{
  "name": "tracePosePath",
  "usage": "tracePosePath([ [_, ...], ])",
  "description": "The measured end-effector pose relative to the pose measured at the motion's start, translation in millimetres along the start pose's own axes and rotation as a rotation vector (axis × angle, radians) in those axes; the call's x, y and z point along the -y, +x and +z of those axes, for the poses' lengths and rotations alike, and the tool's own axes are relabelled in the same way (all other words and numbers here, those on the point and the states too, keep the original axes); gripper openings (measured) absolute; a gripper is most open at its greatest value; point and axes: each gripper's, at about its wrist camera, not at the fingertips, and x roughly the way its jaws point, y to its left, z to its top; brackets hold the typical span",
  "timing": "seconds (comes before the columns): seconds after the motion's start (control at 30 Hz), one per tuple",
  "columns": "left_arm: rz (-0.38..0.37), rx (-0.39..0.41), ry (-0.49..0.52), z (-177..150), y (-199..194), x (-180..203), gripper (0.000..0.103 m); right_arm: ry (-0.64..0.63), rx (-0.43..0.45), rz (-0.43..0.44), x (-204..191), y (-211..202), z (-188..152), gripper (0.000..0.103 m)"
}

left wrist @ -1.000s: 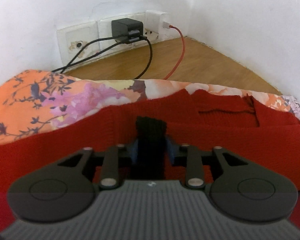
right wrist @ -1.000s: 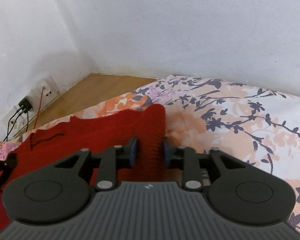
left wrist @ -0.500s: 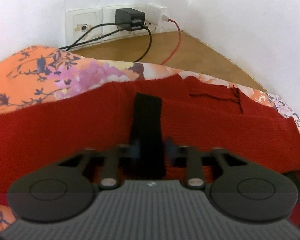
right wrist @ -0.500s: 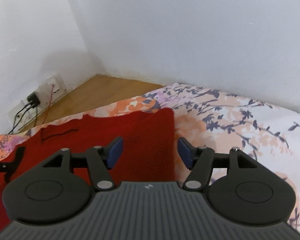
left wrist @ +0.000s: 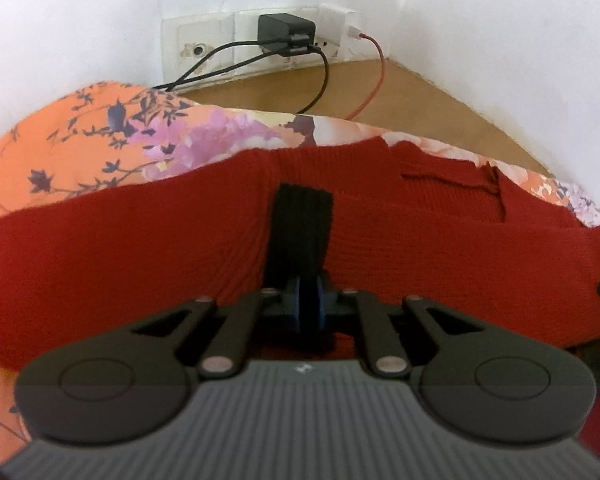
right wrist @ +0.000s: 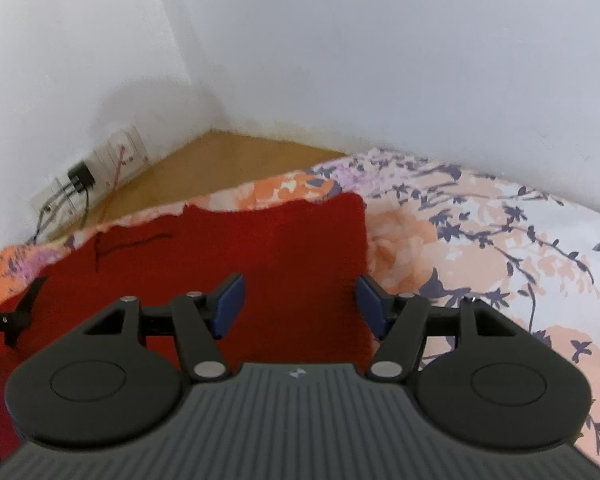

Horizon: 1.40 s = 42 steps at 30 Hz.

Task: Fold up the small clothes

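A red knit garment (left wrist: 140, 248) lies folded flat on a floral bedsheet (left wrist: 60, 148). It has a black ribbed cuff (left wrist: 302, 228) lying on top. My left gripper (left wrist: 309, 308) is shut on the near end of that black cuff. In the right wrist view the red garment (right wrist: 292, 248) lies below my right gripper (right wrist: 298, 304), which is open and empty above the garment's right edge. The left gripper's tip (right wrist: 20, 312) shows at the far left there.
The bedsheet (right wrist: 500, 240) runs to the right. Behind the bed a wooden floor strip (left wrist: 400, 96) meets white walls. A wall socket panel (left wrist: 260, 40) holds a black charger, black cables and a red cable (left wrist: 374, 76).
My right gripper opened, let go of the red garment's edge and rose above it. My left gripper lowered the black cuff onto the garment and drew back, its hold now at the cuff's near end.
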Motion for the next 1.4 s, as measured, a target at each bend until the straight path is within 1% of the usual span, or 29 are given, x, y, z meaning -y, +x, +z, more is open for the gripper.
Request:
tracePosePath([
  [0.07,0.002,0.000,0.018,0,0,2,0.016,-0.023,-0.024,-0.028,0,8,-4,0.069],
  [0.1,0.001,-0.001,0.022,0,0,2,0.018,-0.025,-0.036,-0.027,1,12,-7,0.069],
  [0.13,0.000,-0.003,0.021,1,-2,2,0.024,-0.017,-0.031,-0.019,2,13,-9,0.069],
  [0.17,0.002,-0.005,0.016,1,-3,1,0.034,-0.014,-0.027,-0.015,3,13,-10,0.070],
  [0.2,0.001,-0.008,0.008,1,-5,0,0.040,-0.009,-0.029,-0.010,4,12,-9,0.070],
  [0.23,0.007,-0.010,0.000,1,-8,-1,0.050,0.009,-0.033,0.001,6,11,-9,0.071],
  [0.27,0.019,-0.008,-0.006,1,-12,-1,0.053,0.030,-0.037,0.012,8,9,-8,0.073],
  [0.37,0.018,-0.007,-0.006,-1,-25,-7,0.053,0.064,-0.033,0.035,10,1,-6,0.077],
  [0.47,0.005,-0.011,-0.026,-2,-42,-17,0.053,0.056,-0.007,0.044,5,-17,-6,0.083],
  [0.6,0.008,-0.019,-0.047,-4,-61,-34,0.053,0.057,0.023,0.085,-3,-43,-5,0.088],
  [0.73,-0.002,-0.018,-0.127,-6,-81,-65,0.053,0.041,0.014,0.108,-18,-65,-10,0.090],
  [0.8,0.021,-0.005,-0.159,-7,-90,-81,0.053,0.032,0.003,0.123,-26,-73,-15,0.091],
  [0.93,0.102,0.020,-0.194,-10,-104,-111,0.053,0.037,-0.031,0.136,-41,-86,-27,0.093],
  [1.0,0.114,0.017,-0.234,-12,-107,-128,0.053,0.038,-0.048,0.130,-49,-89,-33,0.093],
  [1.1,0.111,0.002,-0.274,-14,-107,-151,0.053,0.037,-0.063,0.132,-60,-94,-41,0.093],
  [1.4,0.180,-0.006,-0.420,-21,-101,-215,0.053,0.055,-0.092,0.136,-86,-102,-62,0.093],
])
